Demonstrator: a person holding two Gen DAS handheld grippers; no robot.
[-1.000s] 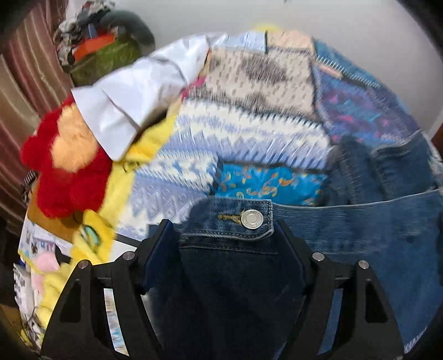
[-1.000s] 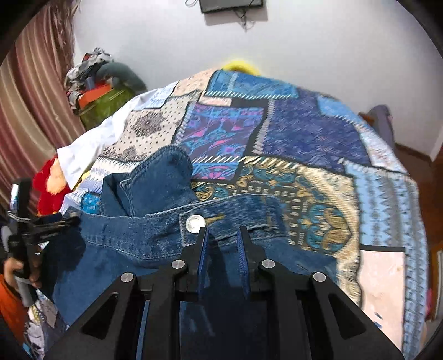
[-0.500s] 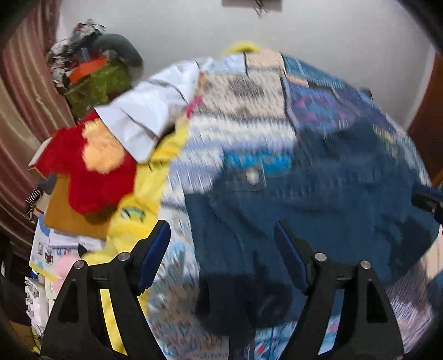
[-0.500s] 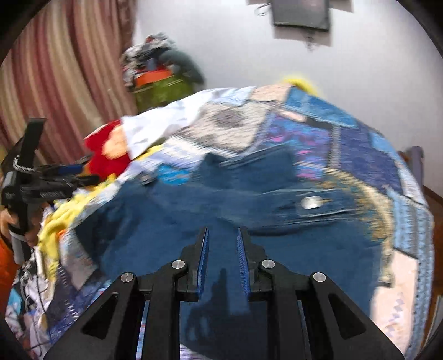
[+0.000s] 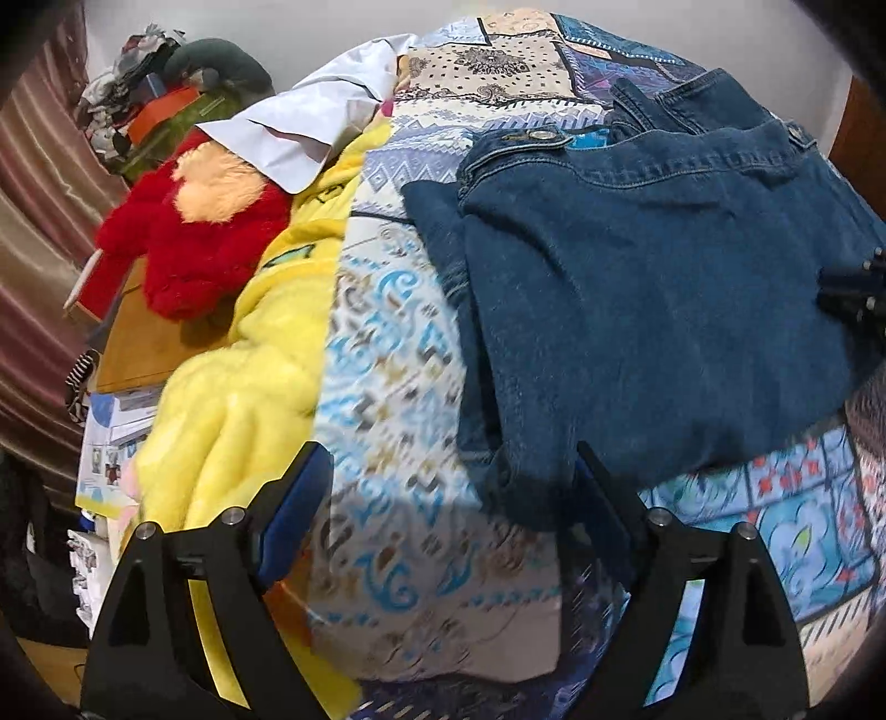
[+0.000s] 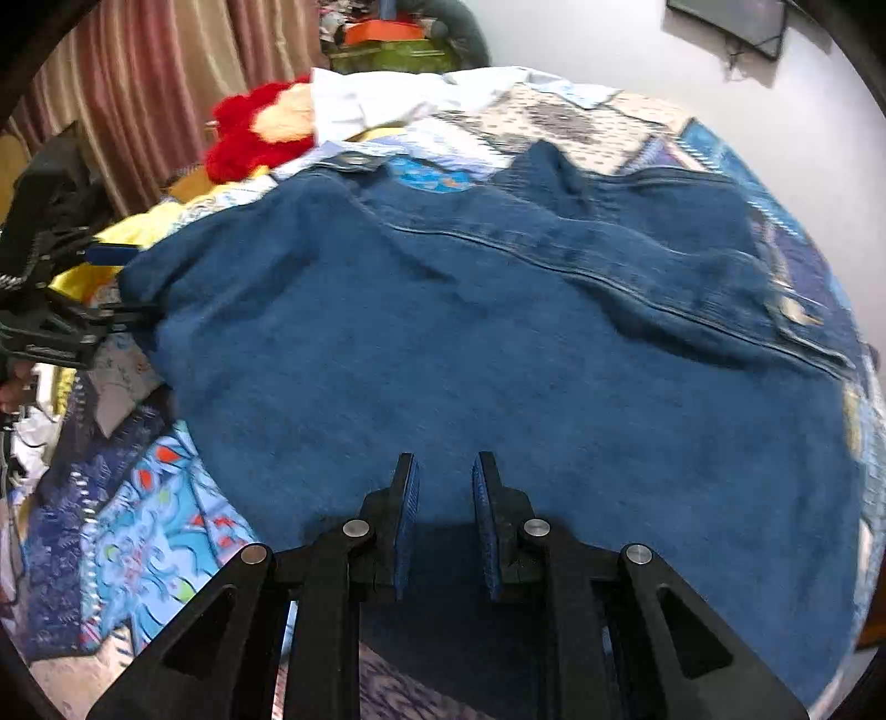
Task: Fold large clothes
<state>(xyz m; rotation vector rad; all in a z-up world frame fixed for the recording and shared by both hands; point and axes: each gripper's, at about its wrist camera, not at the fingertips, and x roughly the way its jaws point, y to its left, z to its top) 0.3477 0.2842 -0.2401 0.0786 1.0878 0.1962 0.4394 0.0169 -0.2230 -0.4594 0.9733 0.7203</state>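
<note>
1. Left wrist view: left hand-held gripper (image 5: pixel 448 487) has jaws spread wide and they have just been opening; only quilt (image 5: pixel 387 354) shows between them, no cloth pinched.
2. Denim jacket (image 5: pixel 653 288) lies on the quilt to the right of the left hand-held gripper, its lower corner reaching just beside the right finger (image 5: pixel 601 498).
3. Jacket's buttoned edge with a metal button (image 5: pixel 545 134) sits at the far side; a second button shows at the far right.
4. Right hand-held gripper's dark tip pokes in at the right edge of this view, at the jacket's right side.
5. Left of the quilt: yellow blanket (image 5: pixel 243 399), red plush toy (image 5: pixel 194 232), white cloth (image 5: pixel 310 133), brown board under the toy, clutter by the curtain (image 5: pixel 33 183).
6. Right wrist view: right hand-held gripper (image 6: pixel 444 487) has fingers nearly pressed together, narrow gap; denim runs under and between them, but whether the pads actually pinch it I cannot tell.
7. Jacket (image 6: pixel 470 343) fills most of this view, spread fairly flat on the bed, seam running across the upper part, collar bunched at the far side.
8. Left hand-held gripper (image 6: pixel 105 282) appears at the left edge, its blue-padded finger beside the jacket's left corner.
9. Wall-mounted screen (image 6: pixel 725 19) at top right; frame is motion-blurred.
</note>
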